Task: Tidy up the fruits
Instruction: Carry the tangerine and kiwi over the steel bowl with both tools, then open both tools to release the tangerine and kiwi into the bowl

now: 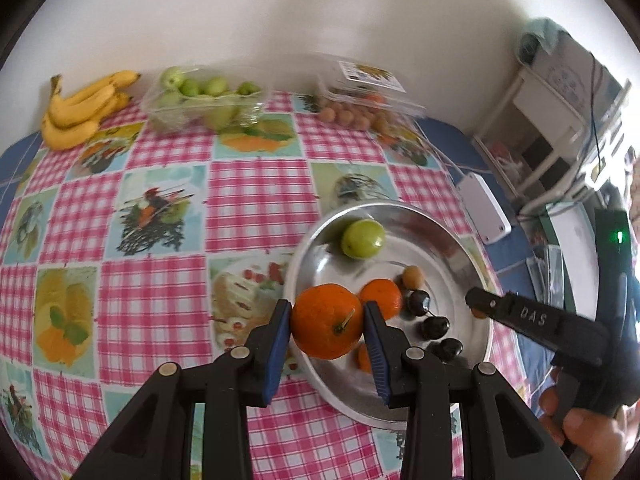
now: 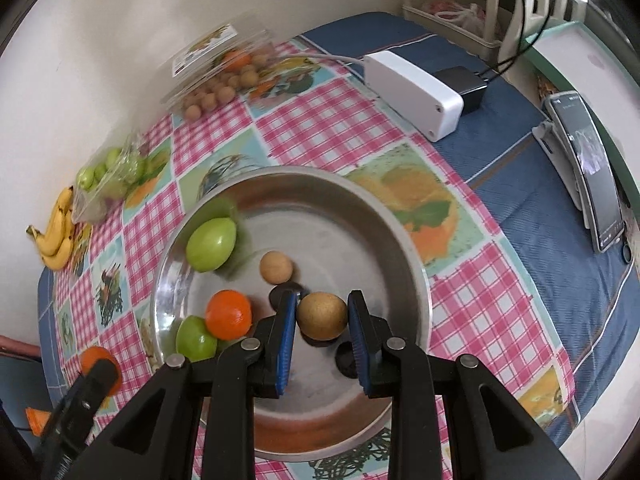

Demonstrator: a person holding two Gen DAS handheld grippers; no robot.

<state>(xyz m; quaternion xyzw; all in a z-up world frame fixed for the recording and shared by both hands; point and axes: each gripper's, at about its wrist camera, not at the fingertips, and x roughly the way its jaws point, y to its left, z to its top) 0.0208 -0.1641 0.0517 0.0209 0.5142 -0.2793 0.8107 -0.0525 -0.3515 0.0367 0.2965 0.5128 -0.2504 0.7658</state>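
Observation:
My left gripper (image 1: 326, 322) is shut on an orange tangerine (image 1: 326, 322) and holds it over the near left rim of the steel bowl (image 1: 440, 236). My right gripper (image 2: 322, 316) is shut on a tan longan (image 2: 322, 316) over the bowl (image 2: 360, 208). In the bowl lie a green fruit (image 2: 211, 244), a second green fruit (image 2: 195, 338), a tangerine (image 2: 229, 314), a loose longan (image 2: 276, 267) and dark cherries (image 1: 418, 302). The right gripper also shows in the left wrist view (image 1: 476, 306), and the left one in the right wrist view (image 2: 100, 372).
At the back of the checked tablecloth lie bananas (image 1: 80, 108), a clear box of green fruits (image 1: 204, 96) and an open clear box of longans (image 1: 360, 108). A white power unit (image 2: 416, 92) and a propped phone (image 2: 592, 172) sit to the right on blue cloth.

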